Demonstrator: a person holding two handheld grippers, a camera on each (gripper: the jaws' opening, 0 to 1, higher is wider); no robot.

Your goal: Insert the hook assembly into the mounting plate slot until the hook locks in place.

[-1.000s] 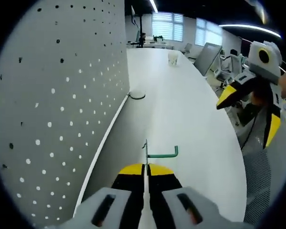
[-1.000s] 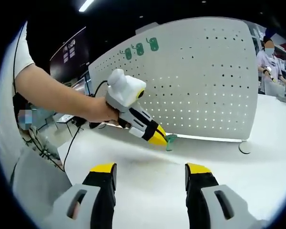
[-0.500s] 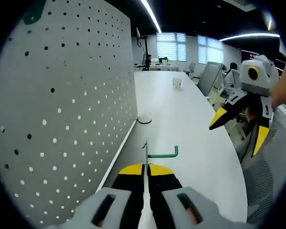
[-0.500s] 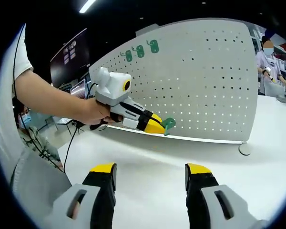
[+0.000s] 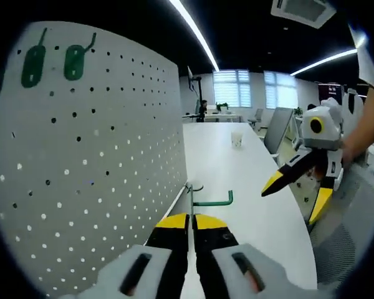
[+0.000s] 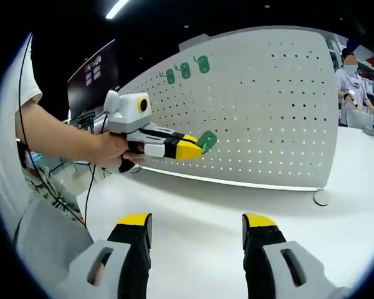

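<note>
1. My left gripper [image 5: 191,219] pinches a thin green wire hook [image 5: 207,200], jaws closed on its stem.
2. It hangs beside the grey perforated pegboard [image 5: 100,162], above the smooth white tabletop [image 6: 237,205].
3. My right gripper [image 6: 190,219] gapes wide, holding nothing.

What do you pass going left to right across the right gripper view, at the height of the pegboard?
Person's forearm → left gripper clamping the green hook → white pegboard → pegboard's round foot.

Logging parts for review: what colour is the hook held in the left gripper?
Green; the hook shows best in the left gripper view.
</note>
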